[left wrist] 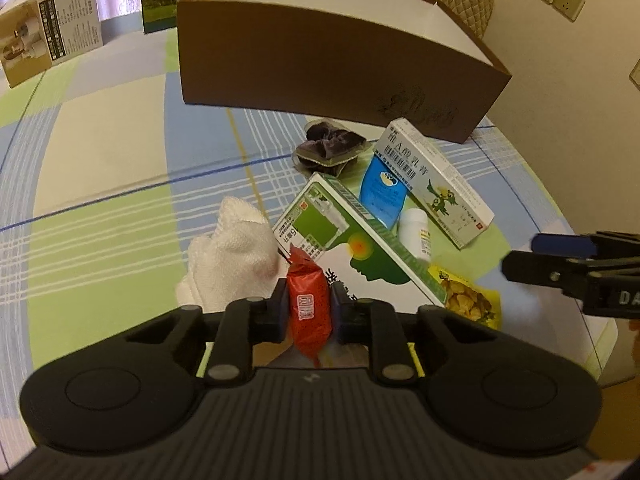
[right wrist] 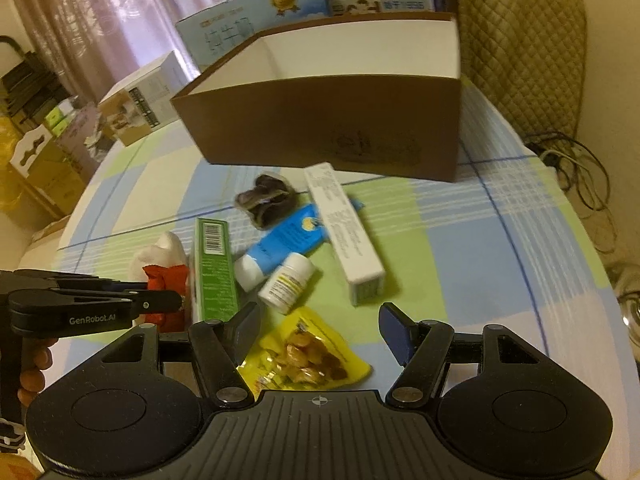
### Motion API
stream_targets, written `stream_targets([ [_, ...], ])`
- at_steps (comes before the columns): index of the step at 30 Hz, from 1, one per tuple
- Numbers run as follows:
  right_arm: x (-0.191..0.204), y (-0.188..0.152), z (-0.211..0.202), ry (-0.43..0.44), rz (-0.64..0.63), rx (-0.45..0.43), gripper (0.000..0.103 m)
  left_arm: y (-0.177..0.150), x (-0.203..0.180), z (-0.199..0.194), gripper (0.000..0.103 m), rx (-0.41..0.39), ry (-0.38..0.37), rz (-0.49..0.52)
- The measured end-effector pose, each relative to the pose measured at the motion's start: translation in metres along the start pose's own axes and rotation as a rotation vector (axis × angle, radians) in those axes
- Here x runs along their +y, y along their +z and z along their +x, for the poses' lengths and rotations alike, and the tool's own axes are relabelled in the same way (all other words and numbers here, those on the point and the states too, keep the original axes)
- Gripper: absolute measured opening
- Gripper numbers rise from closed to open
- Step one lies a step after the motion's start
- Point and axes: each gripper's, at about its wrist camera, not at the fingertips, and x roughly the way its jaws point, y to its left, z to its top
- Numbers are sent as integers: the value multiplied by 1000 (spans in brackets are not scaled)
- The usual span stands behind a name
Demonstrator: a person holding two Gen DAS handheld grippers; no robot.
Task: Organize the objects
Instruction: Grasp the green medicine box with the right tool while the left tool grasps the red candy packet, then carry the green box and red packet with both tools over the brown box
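Pinching the red packet [left wrist: 309,307] between our left gripper [left wrist: 308,310], we hold it just in front of the green box [left wrist: 352,236], the landmark for everything else. The left fingers [left wrist: 276,312] press narrow against both sides of the packet; only its middle is caught, so it could slip or twist out when we lift, and its top corner touches the box edge and might drag it. Our right gripper [right wrist: 318,330] hangs half open and empty over the yellow snack bag [right wrist: 308,356], which lies just right of the box's near end. Closing there could catch the white pill bottle [right wrist: 286,282] standing close behind. Left of the box sits a white cloth [left wrist: 230,252]. Behind it lie a blue tube [left wrist: 380,194], a long white carton [left wrist: 436,182] and a dark wrapped item [left wrist: 330,146]. Farthest from the green box, the open brown box [left wrist: 332,68] waits on the desk [left wrist: 112,168], apparently the destination; its tall front wall could snag a low carry.
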Motion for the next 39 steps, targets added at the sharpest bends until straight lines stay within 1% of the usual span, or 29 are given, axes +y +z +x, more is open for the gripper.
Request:
stream_targets([
  [4,11,8,10,62,-32,5,64,5,6,-17,17,-26,5,-19],
  [11,34,19,40,174,-92,48,63,14,30,-49,16,-86,70,-64],
  [13,38,22,50,198,-96,66,61,15,39,-54,16,-93,87,-84],
  [15,42,23,59,210,-108,81,53,13,48,-57,16,-94,102,-103],
  [19,48,24,74,218,-129,114,43,8,59,-63,16,-90,123,-133],
  [22,54,23,79,236,-137,132,35,4,65,-65,16,-86,130,-145],
  [24,58,23,80,231,-141,137,29,3,68,-67,16,-85,132,-150],
  [31,67,24,79,196,-139,130,27,2,68,-67,16,-83,128,-144],
  [34,70,26,73,178,-145,111,27,4,67,-68,16,-84,125,-134],
  [39,72,34,52,176,-126,61,27,11,62,-69,16,-97,119,-109],
])
